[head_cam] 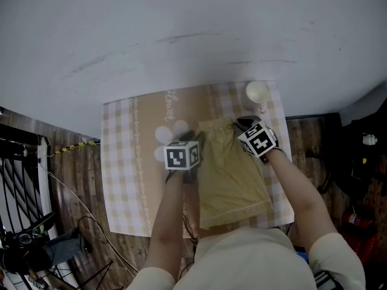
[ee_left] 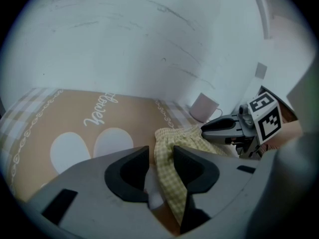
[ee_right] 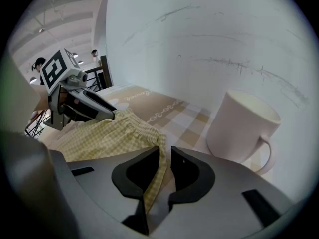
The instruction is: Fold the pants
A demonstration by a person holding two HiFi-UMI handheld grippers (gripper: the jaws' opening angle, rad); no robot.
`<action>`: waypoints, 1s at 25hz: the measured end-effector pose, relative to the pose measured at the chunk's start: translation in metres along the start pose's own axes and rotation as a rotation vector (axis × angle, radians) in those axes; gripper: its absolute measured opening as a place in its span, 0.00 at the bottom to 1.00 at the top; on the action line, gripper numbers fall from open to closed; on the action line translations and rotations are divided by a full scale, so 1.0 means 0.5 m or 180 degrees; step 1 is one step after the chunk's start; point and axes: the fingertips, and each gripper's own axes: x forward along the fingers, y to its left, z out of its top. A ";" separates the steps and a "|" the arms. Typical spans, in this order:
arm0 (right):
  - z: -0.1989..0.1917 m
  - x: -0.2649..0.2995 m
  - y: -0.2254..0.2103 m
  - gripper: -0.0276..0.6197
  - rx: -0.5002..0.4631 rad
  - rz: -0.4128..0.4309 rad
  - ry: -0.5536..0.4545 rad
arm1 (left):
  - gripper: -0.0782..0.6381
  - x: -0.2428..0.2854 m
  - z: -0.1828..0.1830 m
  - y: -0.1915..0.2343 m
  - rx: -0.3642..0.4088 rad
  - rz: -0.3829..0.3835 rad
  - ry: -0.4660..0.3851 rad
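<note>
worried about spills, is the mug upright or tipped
Upright: the mug stands on its base on the checked mat, rim facing up.

The bench (head_cam: 124, 213) was spread with a tan checked tablecloth (head_cam: 148, 132) printed with white lettering and petals. On the cloth lay yellow gingham pants (head_cam: 233, 180), waistband at the far end. A white mug (head_cam: 256, 92) stood just beyond them.

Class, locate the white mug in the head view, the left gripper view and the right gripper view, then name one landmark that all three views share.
Head view: the white ceramic mug stands at upper right, beyond the cloth.
Left gripper view: right of centre, small, by the wall.
Right gripper view: large, at the right.
Shared landmark: the yellow checked pants, close to the mug in every view.
</note>
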 end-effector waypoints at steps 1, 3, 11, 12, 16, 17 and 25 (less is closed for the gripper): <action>-0.001 0.000 -0.002 0.11 0.0049 0.0009 -0.0003 | 0.30 0.001 -0.001 0.000 0.0018 -0.0003 0.0023; -0.002 0.000 -0.002 0.11 0.0122 0.0031 -0.0002 | 0.30 0.003 -0.005 -0.003 0.0080 -0.0001 0.0087; -0.003 -0.004 0.024 0.05 -0.0032 -0.0019 0.0119 | 0.18 -0.015 -0.009 -0.012 -0.0053 0.0014 -0.0023; -0.003 -0.010 0.029 0.05 -0.0051 -0.0022 0.0095 | 0.18 -0.024 -0.009 -0.015 -0.0035 0.0026 -0.0067; 0.013 -0.052 0.055 0.05 -0.0074 -0.0018 -0.0144 | 0.18 -0.070 -0.011 -0.033 0.0038 0.0053 -0.0262; 0.019 -0.065 0.062 0.05 -0.0085 -0.0009 -0.0211 | 0.18 -0.083 -0.012 -0.038 0.0030 0.0060 -0.0314; 0.026 -0.195 0.110 0.05 -0.0026 0.0136 -0.0660 | 0.18 -0.182 -0.046 -0.110 0.0090 0.0096 -0.0579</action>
